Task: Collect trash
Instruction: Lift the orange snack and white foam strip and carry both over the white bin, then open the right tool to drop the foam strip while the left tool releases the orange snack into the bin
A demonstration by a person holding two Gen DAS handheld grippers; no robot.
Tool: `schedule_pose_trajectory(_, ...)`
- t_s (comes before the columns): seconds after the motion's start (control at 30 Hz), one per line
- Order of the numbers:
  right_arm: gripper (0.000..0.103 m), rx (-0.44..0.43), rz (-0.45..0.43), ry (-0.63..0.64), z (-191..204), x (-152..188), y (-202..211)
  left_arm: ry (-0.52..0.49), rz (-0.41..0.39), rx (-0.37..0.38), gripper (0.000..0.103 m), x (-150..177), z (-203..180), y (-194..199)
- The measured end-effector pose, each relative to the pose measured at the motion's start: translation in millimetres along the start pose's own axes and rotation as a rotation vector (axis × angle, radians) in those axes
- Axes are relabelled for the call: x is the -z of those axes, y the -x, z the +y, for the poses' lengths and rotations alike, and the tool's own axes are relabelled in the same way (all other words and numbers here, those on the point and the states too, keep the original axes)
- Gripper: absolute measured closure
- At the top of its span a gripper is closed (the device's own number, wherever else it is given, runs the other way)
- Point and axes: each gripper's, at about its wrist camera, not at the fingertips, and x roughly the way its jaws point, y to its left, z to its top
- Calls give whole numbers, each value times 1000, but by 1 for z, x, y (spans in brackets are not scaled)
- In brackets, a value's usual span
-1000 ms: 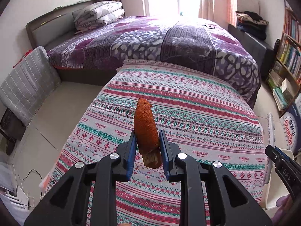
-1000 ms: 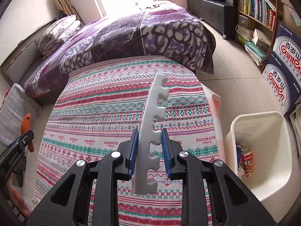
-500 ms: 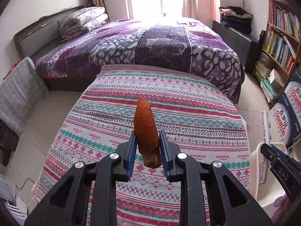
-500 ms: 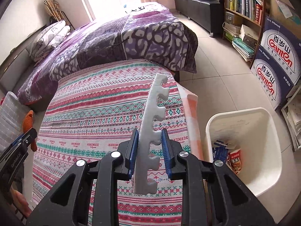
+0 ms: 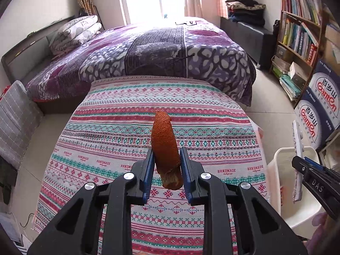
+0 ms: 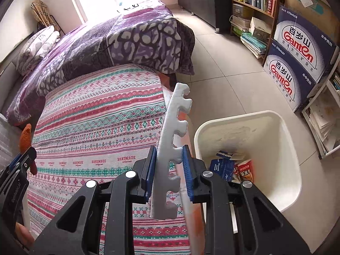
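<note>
My left gripper is shut on an orange-brown peel-like scrap, held upright above the striped tablecloth. My right gripper is shut on a white notched foam strip, held upright at the table's right edge, just left of the white trash bin. The bin holds several packets. The right gripper with the foam strip also shows over the bin in the left wrist view. The left gripper with the scrap shows at the left of the right wrist view.
A bed with a purple quilt stands behind the table. A bookshelf and blue Ganten boxes line the right wall. A grey cushion lies on the left. Tiled floor lies between bed and shelf.
Both grippers have swung to the right with their loads. The bin has come nearer to the right gripper and now sits just beside the foam strip.
</note>
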Motion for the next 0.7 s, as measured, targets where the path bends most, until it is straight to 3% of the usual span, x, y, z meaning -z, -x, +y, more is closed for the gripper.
schedule_pose_trajectory(0.47, 76, 160, 73, -78, -66, 1, -12, -81, 14, 78, 78, 3, -62, -6)
schedule_pose_trajectory(0.53, 71, 182, 78, -91, -77, 1, -12, -90, 21, 98, 78, 4, -72, -8)
schedule_pose_trajectory(0.6, 57, 209, 74, -102, -86, 2, -10, -100, 28, 117, 78, 5, -83, -10)
schedule_pose_trajectory(0.7, 49, 232, 63, -119, -100, 2, -8, -116, 39, 144, 78, 7, -99, -13)
